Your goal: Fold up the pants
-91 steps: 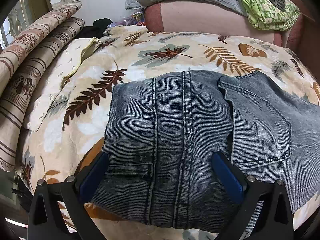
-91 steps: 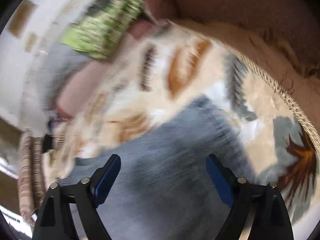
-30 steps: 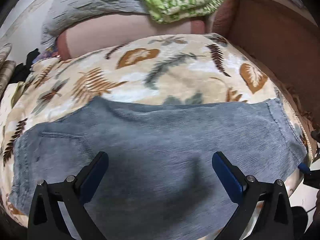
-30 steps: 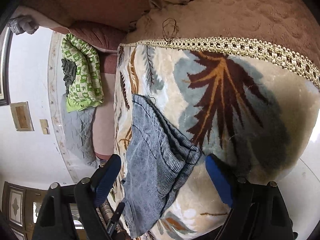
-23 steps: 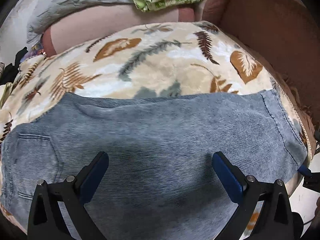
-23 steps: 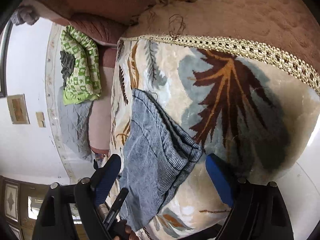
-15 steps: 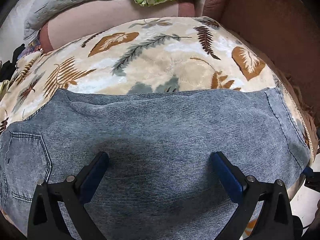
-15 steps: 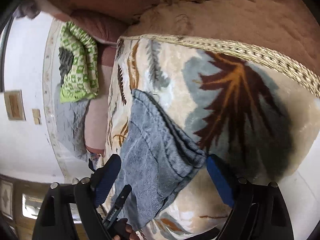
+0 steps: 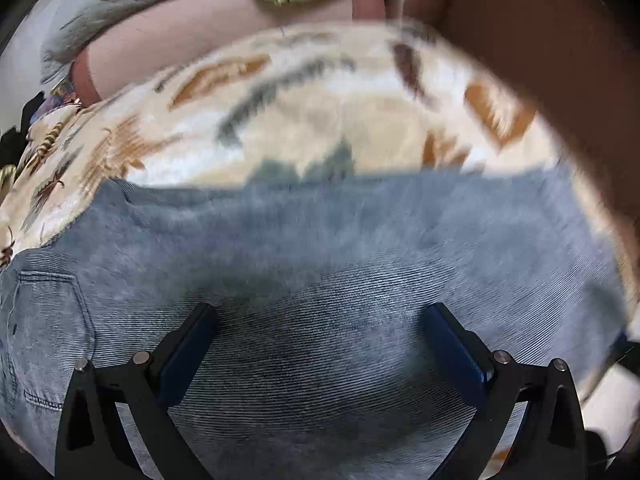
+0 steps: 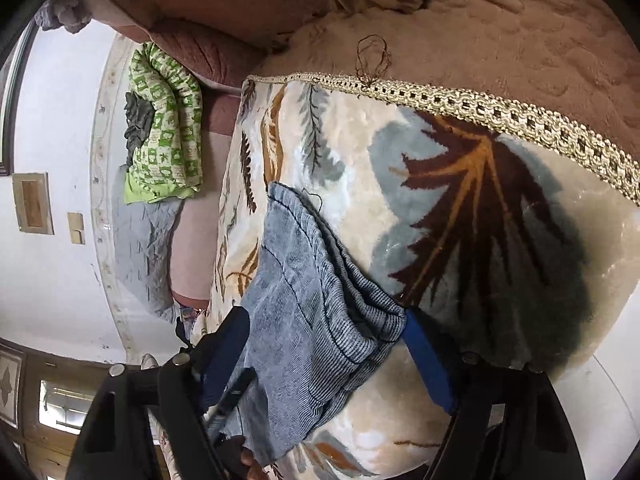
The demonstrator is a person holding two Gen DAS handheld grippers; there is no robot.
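A: I'm bringing the left hand-held gripper [image 9: 320, 344] down over the middle of the pants [image 9: 320, 264]. A second ago it was hanging higher; now the denim is filling most of its view, and that view is smearing with the motion. Its jaws are standing wide apart, released, with nothing pinched between them.

B: Where are the pants lying?

A: They're lying flat across the blanket [image 9: 304, 120] on the bed, already doubled lengthwise, with a back pocket [image 9: 48, 320] showing at the left edge and the hem end running off to the right.

B: And the right side?

A: I'm closing the right hand-held gripper [image 10: 324, 344] on the hem end [image 10: 340, 304]. A second ago the jaws were standing wider; now the stacked layers are sitting between them, but I'm not seeing the pads [image 10: 424, 356] pressing yet, so I'm calling it not yet clenched.

B: So what does that mean?

A: I'm judging the next fold is starting: right end getting gripped, left coming down mid-leg, probably to pin the crease
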